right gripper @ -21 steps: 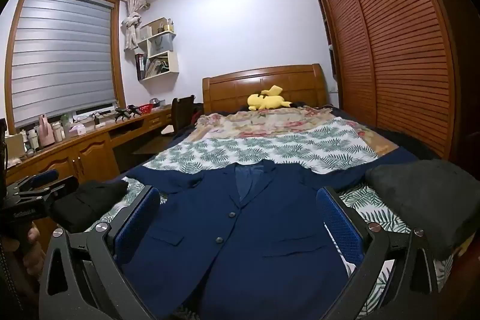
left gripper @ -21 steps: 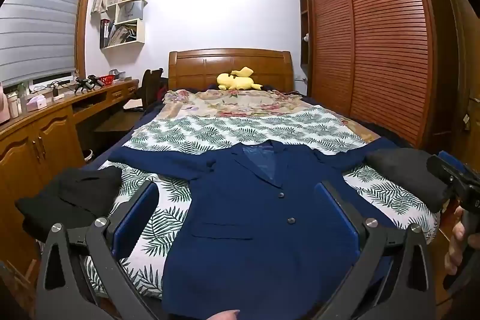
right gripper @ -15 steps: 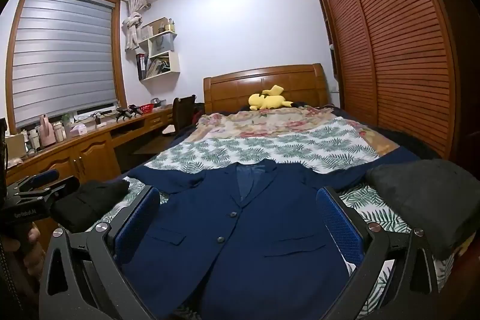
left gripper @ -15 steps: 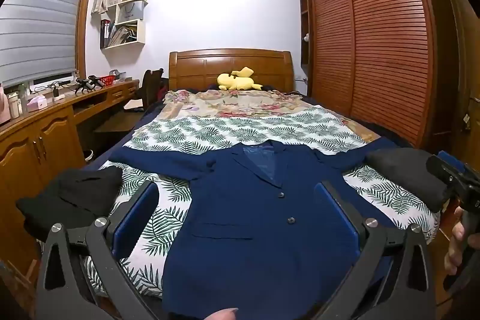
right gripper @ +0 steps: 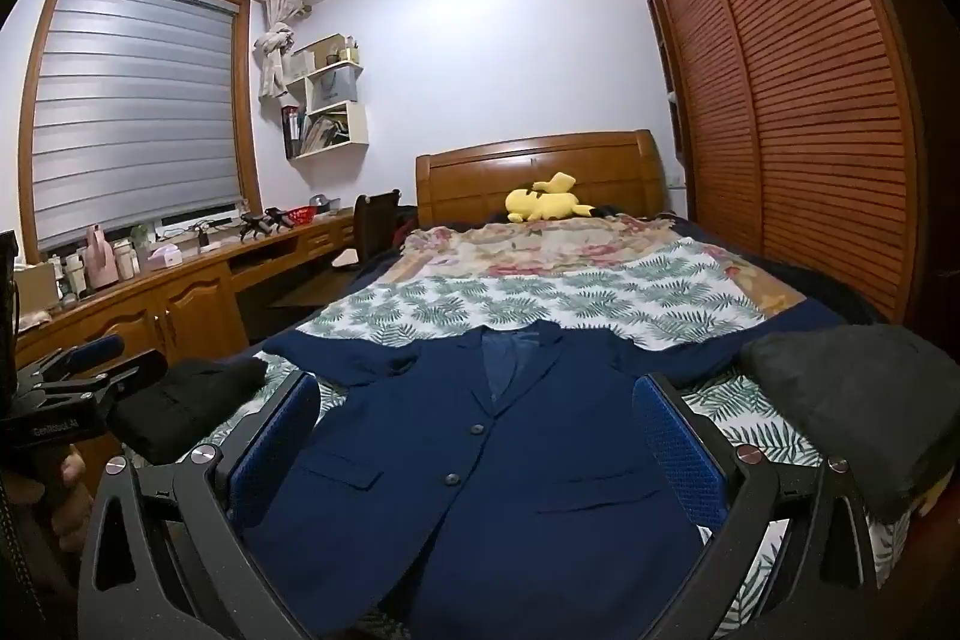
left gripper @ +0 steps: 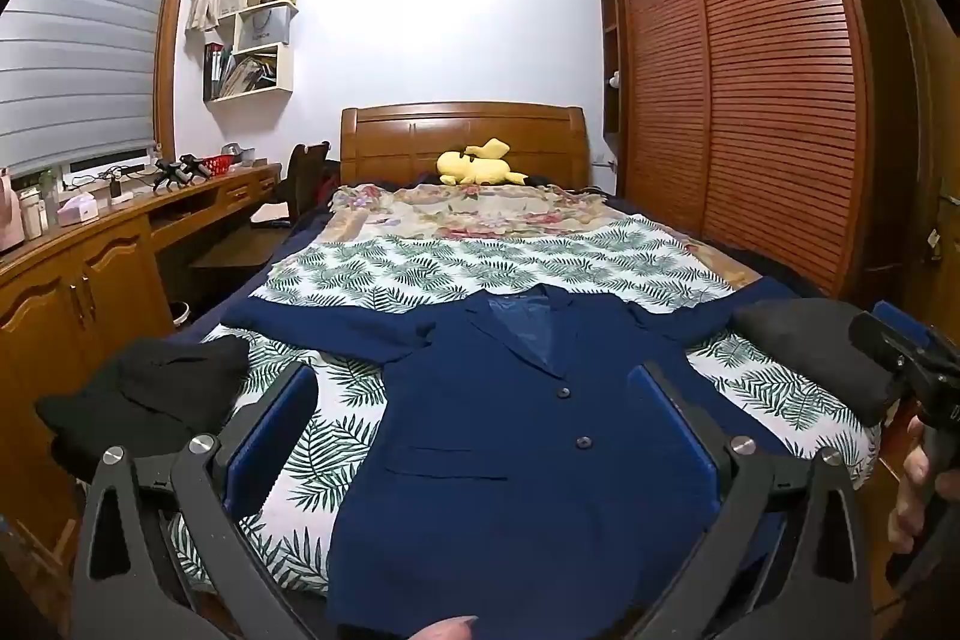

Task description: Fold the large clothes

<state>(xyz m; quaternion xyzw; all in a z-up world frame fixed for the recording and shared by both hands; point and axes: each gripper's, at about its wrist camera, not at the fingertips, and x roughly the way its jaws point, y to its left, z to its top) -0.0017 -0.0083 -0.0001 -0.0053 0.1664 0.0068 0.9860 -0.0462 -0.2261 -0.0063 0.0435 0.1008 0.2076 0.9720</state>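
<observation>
Nothing had shifted since the earlier frames: both my grippers hung over the foot of the bed [left gripper: 600, 244], left gripper [left gripper: 474, 436] and right gripper [right gripper: 474, 436] with fingers spread wide, grasping nothing. Just beyond lay the navy jacket [left gripper: 516, 448], flat, front up, buttoned, sleeves out sideways. Judging it, I needed to pinch each sleeve near the cuff and draw it square across the chest, keeping the far collar [right gripper: 510, 346] smooth.
</observation>
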